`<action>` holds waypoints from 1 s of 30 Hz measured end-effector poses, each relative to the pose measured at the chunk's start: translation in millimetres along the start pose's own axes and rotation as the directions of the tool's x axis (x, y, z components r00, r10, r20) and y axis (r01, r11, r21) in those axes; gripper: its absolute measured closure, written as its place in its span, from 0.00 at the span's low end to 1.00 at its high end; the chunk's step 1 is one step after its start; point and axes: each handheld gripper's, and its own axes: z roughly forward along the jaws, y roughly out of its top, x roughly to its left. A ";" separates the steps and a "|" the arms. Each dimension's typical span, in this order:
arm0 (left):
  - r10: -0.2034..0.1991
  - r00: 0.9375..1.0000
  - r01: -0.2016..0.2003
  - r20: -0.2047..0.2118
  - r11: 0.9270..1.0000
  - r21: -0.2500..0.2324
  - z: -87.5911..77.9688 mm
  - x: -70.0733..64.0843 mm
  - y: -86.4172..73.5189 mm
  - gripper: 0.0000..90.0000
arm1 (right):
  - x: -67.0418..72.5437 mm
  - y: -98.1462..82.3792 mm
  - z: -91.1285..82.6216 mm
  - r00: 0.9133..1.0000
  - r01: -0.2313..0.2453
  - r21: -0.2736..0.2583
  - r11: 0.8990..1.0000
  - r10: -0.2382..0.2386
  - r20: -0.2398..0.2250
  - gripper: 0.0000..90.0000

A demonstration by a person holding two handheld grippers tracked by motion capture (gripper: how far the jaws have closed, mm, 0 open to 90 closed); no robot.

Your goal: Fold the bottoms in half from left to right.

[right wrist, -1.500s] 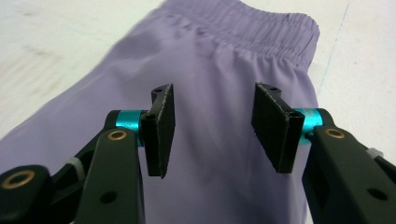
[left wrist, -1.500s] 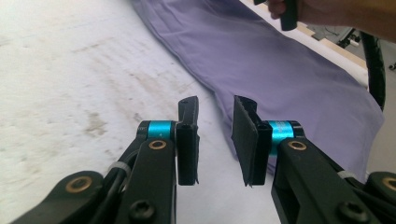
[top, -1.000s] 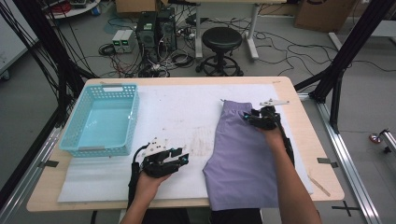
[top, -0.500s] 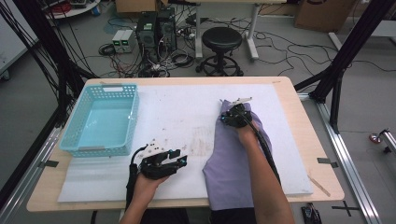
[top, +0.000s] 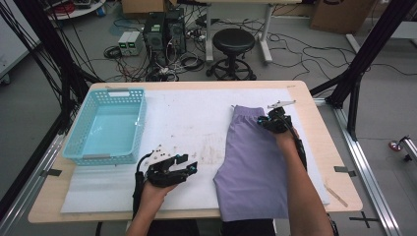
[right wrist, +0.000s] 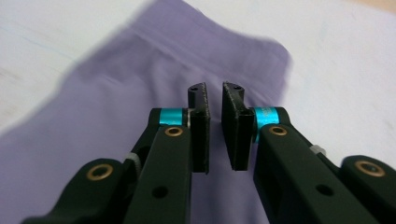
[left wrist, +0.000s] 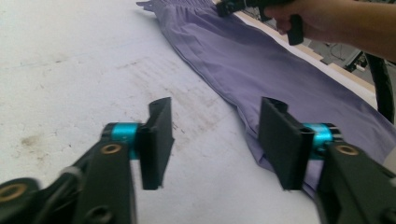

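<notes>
A purple garment [top: 255,172] lies flat on the right half of the white foam mat [top: 192,113], its waistband at the far end. My right gripper [top: 260,121] hovers over that far end. Its jaws have just been closing, and in the right gripper view a narrow gap remains between them [right wrist: 215,91], with no cloth in it and the garment [right wrist: 140,84] below. My left gripper [top: 189,168] rests on the mat at the near left of the garment. Its jaws [left wrist: 215,116] have just been opening and hold nothing; the garment's edge [left wrist: 243,60] runs past the right jaw.
A light blue basket [top: 108,125] stands at the left of the table. A thin stick [top: 337,194] lies near the table's right front corner. Black frame posts flank the table. A stool [top: 233,42] and cables are on the floor beyond.
My right hand swept left across the garment's far end and came back right, its jaws narrowing; the garment's right edge now lies further in. The left hand stayed put and its jaws spread wider.
</notes>
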 end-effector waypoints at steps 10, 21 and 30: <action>0.020 1.000 -0.020 0.020 1.000 -0.016 2.7 -0.1 4.5 0.35 | -25.7 -18.7 2.2 0.988 -0.089 0.049 0.995 0.081 0.134 0.91; 0.088 0.996 -0.087 0.012 0.995 -0.055 7.5 0.2 7.2 0.30 | -29.2 -45.7 -81.9 0.996 -0.079 -0.138 0.987 0.075 -0.038 0.52; 0.065 0.998 -0.065 0.015 0.997 -0.040 15.6 -8.9 12.6 0.27 | -5.7 -95.0 -119.9 0.999 -0.005 -0.161 0.987 -0.002 -0.042 0.23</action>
